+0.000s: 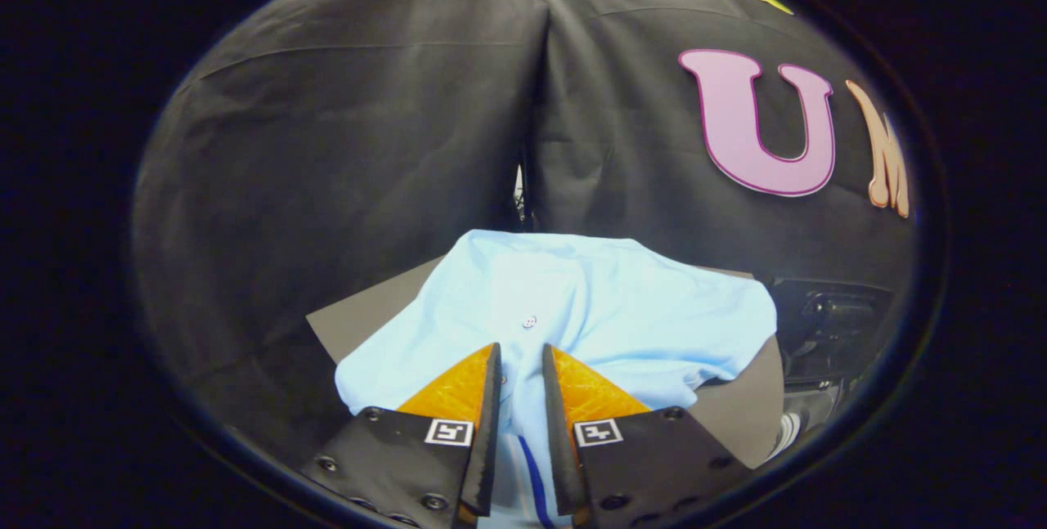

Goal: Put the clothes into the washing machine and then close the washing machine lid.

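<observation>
Camera is riding on the gripper (520,353), looking forward and slightly down along its two nearly closed fingers, sitting close over a light blue shirt (589,308) on a grey surface (360,316), facing the booth's cloth wall (368,128).

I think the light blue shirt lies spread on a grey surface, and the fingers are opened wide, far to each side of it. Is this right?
Not quite. The gripper view shows the fingers drawn close together with a narrow gap, over the near part of the light blue buttoned cloth shirt, with a strip of the shirt between them. Whether they press on it cannot be told. The rest holds: the shirt lies spread on the flat grey surface.
</observation>
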The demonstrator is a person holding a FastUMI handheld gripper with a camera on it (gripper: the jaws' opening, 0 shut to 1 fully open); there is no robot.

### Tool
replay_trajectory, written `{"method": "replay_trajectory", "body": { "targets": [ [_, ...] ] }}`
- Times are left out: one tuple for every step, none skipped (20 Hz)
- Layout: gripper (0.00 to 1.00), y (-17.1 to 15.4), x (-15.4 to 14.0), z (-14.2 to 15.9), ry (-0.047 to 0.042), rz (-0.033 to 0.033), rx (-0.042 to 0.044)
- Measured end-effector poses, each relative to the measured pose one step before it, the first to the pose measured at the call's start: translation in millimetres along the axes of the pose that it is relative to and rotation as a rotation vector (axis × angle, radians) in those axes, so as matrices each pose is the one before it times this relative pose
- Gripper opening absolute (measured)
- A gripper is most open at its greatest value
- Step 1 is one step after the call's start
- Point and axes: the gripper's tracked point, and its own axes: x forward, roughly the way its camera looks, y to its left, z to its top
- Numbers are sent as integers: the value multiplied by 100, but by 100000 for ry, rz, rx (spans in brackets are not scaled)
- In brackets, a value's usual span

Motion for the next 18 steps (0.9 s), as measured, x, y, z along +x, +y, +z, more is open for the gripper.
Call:
{"method": "replay_trajectory", "body": {
  "targets": [
    [31,-212,-784,83,-8,391,3538],
    [22,53,639,-278,1072,2128,4163],
    [13,-520,-57,-76,1059,706,4356],
    [5,-678,-329,-22,649,-35,2468],
    [5,-649,-342,76,-244,-1150,491],
    [5,-618,-539,88,-671,-1954,-345],
    [5,-868,-558,285,-1074,-2461,-464],
    [5,-783,-480,114,-403,-1885,-1095],
    [5,-962,-521,257,-648,-1971,-555],
    [5,-1070,-484,65,-562,-2230,-391],
    [5,-1257,-389,320,-718,-2472,-146],
    [5,-1486,-385,298,-895,-3054,-205],
    [5,-1637,-393,384,-782,-3229,-152],
    [5,-1759,-442,475,-1197,-3930,-73],
    [5,-1980,-247,562,-1443,-4447,-955],
    [5,-1954,14,700,-1719,-4733,-1432],
    [5,-2054,69,593,-1234,-4623,-1236],
    [5,-2253,165,583,-1985,-6002,-1369]
  ]
}}
